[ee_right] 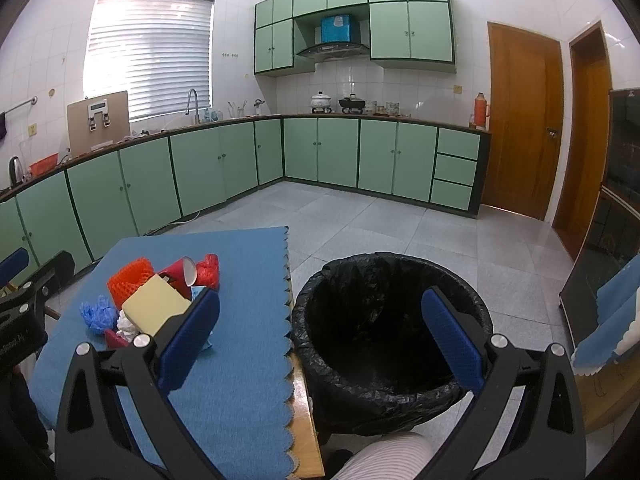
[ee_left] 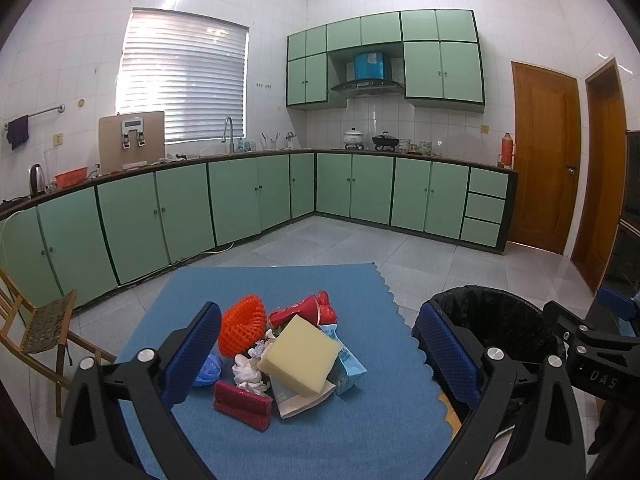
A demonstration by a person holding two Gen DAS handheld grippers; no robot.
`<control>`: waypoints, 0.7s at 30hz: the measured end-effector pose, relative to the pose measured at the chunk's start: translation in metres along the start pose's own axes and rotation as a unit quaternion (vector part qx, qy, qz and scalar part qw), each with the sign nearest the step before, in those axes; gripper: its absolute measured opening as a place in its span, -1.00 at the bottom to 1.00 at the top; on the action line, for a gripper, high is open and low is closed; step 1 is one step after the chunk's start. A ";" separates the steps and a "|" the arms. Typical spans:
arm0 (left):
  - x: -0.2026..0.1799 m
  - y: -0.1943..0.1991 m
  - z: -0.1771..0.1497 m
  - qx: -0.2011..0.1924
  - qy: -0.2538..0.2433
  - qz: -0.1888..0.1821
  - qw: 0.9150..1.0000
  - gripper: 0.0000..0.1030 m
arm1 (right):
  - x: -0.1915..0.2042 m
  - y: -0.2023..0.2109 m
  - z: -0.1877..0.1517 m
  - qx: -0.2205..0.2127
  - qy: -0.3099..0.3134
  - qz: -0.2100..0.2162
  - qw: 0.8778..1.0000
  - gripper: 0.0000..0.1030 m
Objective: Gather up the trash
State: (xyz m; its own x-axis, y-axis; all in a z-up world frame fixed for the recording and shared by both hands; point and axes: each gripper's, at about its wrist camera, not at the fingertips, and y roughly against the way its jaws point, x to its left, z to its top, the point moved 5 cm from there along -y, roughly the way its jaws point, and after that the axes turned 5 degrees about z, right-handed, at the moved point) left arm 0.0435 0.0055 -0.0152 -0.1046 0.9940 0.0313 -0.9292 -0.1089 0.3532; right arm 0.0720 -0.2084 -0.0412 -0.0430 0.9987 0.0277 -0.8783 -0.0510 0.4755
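So the trash pile (ee_left: 280,356) sits in the middle of the blue mat (ee_left: 340,440) on the surface; there's a yellow sponge (ee_left: 300,356) on top, an orange foam net (ee_left: 242,330) behind it, a red cup (ee_left: 300,310), crumpled tissue (ee_left: 248,372), a blue carton (ee_left: 348,364) and a red scrubber (ee_left: 242,404) at the front. The left tongs (ee_left: 320,364) hover over the pile, spread wide, holding nothing; the right tongs (ee_right: 320,332) are just as wide and empty, above the black-lined bin (ee_right: 384,344) on the floor just beside the surface.
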 end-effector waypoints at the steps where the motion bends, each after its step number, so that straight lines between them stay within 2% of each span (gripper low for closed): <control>1: 0.000 -0.001 0.000 0.001 0.000 0.000 1.000 0.88 | 0.002 -0.001 0.000 0.001 0.000 0.000 1.000 0.90; 7: 0.003 -0.006 -0.002 0.008 0.005 0.001 1.000 0.88 | 0.006 -0.006 -0.004 0.008 0.007 0.002 1.000 0.90; 10: 0.013 -0.013 -0.003 0.008 0.008 0.014 1.000 0.88 | 0.012 -0.013 -0.004 0.012 0.013 0.003 1.000 0.90; 18: 0.087 -0.055 -0.018 0.025 0.014 0.113 0.993 0.88 | 0.038 -0.058 -0.019 0.049 0.021 0.023 0.998 0.91; 19: 0.100 -0.063 -0.024 0.034 0.010 0.132 0.991 0.88 | 0.045 -0.068 -0.023 0.060 0.024 0.031 0.997 0.91; 21: 0.114 -0.073 -0.032 0.049 0.009 0.144 0.988 0.88 | 0.059 -0.087 -0.030 0.080 0.024 0.054 0.995 0.91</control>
State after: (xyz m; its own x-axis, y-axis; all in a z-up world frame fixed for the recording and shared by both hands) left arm 0.0880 0.1265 -0.0673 -0.3671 0.9215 0.1268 -0.8212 -0.3851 0.4211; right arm 0.1312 -0.1448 -0.1071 -0.1598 0.9860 0.0465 -0.7808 -0.1551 0.6052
